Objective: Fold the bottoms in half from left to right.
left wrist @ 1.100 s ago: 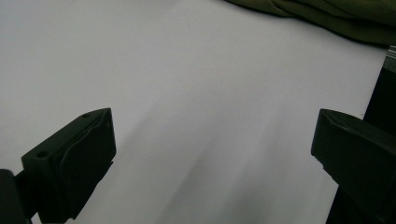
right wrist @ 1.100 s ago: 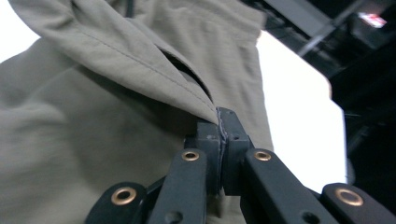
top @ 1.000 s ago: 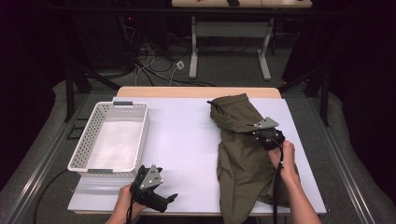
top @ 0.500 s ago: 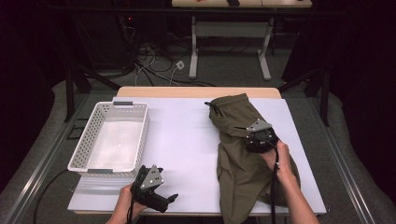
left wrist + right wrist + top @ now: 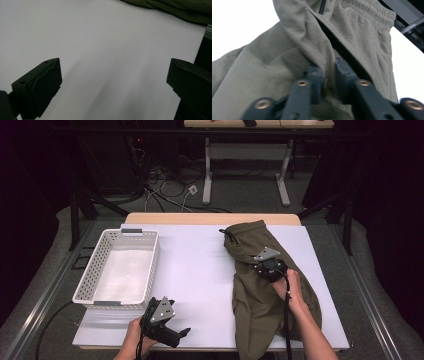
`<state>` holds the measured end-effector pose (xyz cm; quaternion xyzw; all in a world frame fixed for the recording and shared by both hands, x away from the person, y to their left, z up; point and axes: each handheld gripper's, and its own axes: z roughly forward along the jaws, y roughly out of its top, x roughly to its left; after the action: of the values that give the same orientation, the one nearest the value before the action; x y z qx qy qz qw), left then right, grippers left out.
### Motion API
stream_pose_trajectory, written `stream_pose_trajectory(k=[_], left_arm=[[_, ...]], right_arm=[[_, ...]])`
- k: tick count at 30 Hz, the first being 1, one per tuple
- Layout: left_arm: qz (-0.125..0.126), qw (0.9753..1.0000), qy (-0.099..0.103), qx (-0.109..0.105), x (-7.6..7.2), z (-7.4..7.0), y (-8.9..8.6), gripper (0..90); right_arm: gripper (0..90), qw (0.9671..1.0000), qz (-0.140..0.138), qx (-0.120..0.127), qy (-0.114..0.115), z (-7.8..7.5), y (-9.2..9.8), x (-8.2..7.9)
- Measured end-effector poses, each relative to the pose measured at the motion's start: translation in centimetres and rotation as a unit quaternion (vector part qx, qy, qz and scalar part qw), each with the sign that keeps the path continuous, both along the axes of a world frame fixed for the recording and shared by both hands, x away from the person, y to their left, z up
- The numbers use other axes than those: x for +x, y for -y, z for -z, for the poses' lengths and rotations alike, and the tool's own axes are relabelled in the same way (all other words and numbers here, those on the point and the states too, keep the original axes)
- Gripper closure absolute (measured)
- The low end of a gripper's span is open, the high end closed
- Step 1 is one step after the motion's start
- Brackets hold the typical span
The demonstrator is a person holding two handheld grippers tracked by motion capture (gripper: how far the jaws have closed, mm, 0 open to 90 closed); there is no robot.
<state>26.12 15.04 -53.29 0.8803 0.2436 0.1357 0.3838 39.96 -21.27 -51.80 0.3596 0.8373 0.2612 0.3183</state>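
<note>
Olive garment lies crumpled along the right half of the worktop, waistband toward the far edge, hem at the near edge. Right gripper has its jaws nearly pressed together, pinching a fold of the fabric just below the waistband. Left gripper rests near the near left corner, jaws spread wide over bare worktop, holding nothing. White basket stands at the left edge. Compared with one second ago, the right gripper has shifted leftward and slightly farther up the garment; the left gripper is unchanged.
</note>
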Motion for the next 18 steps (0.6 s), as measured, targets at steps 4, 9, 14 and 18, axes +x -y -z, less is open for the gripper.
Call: stream_pose_trajectory(k=[4,9,14,18], left_arm=[[0.003,1.0000,0.003,0.000,-0.1,-0.1,0.0,0.0],[0.001,1.0000,0.001,0.000,-0.1,0.0,0.1,0.0],[0.002,1.0000,0.004,0.001,-0.2,-0.1,0.1,0.0],[0.001,1.0000,0.003,0.000,-0.1,-0.1,0.0,0.0]], right_arm=[[87.4,0.9999,0.006,-0.001,0.013,-0.1,0.0,-0.3],[88.1,0.9998,0.008,0.005,0.019,-0.3,0.0,-0.5],[88.3,0.9995,0.013,0.017,0.025,-0.8,0.4,-0.7],[88.5,0.9991,0.019,0.021,0.030,-1.1,0.7,-0.6]])
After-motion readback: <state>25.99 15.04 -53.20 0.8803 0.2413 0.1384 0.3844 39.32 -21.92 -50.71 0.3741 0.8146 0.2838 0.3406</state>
